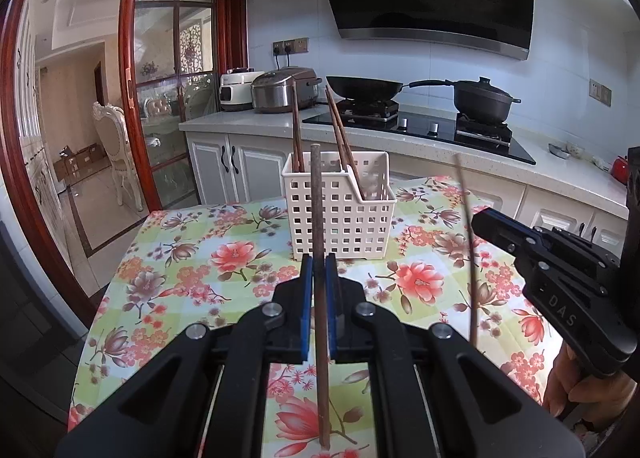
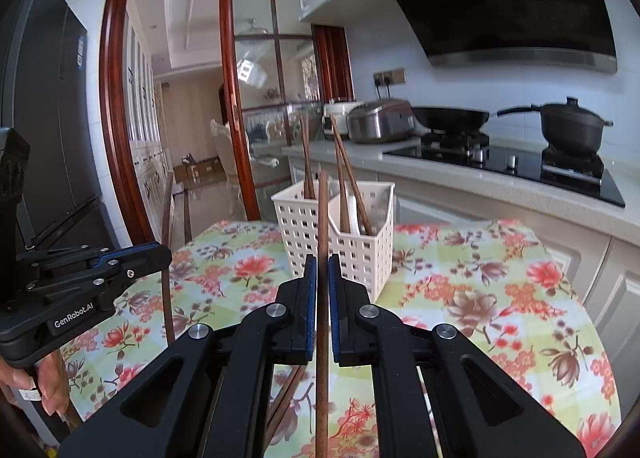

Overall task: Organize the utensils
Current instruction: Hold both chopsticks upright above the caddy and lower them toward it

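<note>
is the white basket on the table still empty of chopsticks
No: the white basket on the floral tablecloth already holds several brown chopsticks standing upright in its compartments.

Open tablecloth before the basket; upright chopsticks inside.

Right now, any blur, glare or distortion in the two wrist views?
Left wrist: strong fisheye bend with dark corners; the chopstick in the right tool is smeared and faint, while the one in the left tool is sharp. Right wrist: same bend; glare on the glass door, chopstick crisp.
</note>
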{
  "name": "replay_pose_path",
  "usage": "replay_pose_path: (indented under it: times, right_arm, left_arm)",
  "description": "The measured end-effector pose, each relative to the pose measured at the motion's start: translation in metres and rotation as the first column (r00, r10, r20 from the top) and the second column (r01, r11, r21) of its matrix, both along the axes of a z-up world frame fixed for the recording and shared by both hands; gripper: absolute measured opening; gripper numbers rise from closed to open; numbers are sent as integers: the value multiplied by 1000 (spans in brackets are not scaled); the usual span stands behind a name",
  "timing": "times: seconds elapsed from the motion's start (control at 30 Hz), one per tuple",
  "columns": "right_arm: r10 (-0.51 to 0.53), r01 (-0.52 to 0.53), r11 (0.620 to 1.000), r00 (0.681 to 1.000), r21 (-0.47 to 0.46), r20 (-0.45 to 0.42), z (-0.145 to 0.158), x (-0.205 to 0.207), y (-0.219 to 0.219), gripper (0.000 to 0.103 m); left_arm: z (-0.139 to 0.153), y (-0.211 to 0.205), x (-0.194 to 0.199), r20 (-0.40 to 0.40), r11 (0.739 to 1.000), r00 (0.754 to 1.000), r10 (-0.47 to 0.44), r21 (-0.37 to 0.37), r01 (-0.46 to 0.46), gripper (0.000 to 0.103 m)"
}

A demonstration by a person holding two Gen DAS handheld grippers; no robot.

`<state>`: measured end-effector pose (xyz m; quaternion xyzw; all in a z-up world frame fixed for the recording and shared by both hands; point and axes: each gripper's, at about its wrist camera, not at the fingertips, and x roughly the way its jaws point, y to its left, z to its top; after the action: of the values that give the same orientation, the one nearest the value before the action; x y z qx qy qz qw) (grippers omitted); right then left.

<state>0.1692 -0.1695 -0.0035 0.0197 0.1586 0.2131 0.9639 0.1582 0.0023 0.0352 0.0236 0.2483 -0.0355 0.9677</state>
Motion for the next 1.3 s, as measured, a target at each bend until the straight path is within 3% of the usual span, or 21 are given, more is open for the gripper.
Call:
replay_pose_path:
  times: [0.2, 0.3, 0.4, 0.53, 0.77, 1.07, 1.17, 1.3]
  right_arm:
    - [-19, 19, 1000, 999, -16, 27, 9, -7, -2, 6]
    - [-8, -1, 995, 995, -99, -96, -3, 10, 8, 6]
    - [-29, -8, 989, 971, -151, -236, -27, 36, 13, 10]
    - [-56, -35, 967, 937, -251, -344, -57, 70, 24, 11]
    - [-50, -121, 946, 861, -301, -505, -93, 128, 39, 12]
    - [-97, -120, 925, 842, -361, -531, -112, 158, 58, 18]
    - [-101, -119, 920, 848, -374, -520, -111, 153, 61, 7]
    - [-67, -104, 941, 875, -323, -479, -100, 134, 55, 6]
  left_arm:
    - [8, -1, -7, 22, 1000, 1000, -1, 8, 0, 6]
    - [7, -4, -7, 21, 1000, 1000, 1, 17, -1, 6]
    - [4, -4, -5, 10, 1000, 1000, 0, 15, 0, 6]
    - [6, -3, -6, 1, 1000, 1000, -15, 1, 15, 6]
    - [5, 2, -2, -2, 1000, 1000, -21, -4, 21, 6]
    - [5, 10, 1, -7, 1000, 1000, -25, -18, 25, 6]
    - [6, 12, 1, -6, 1000, 1000, -23, -20, 23, 6]
    - [7, 14, -1, -7, 1000, 1000, -17, -25, 17, 6]
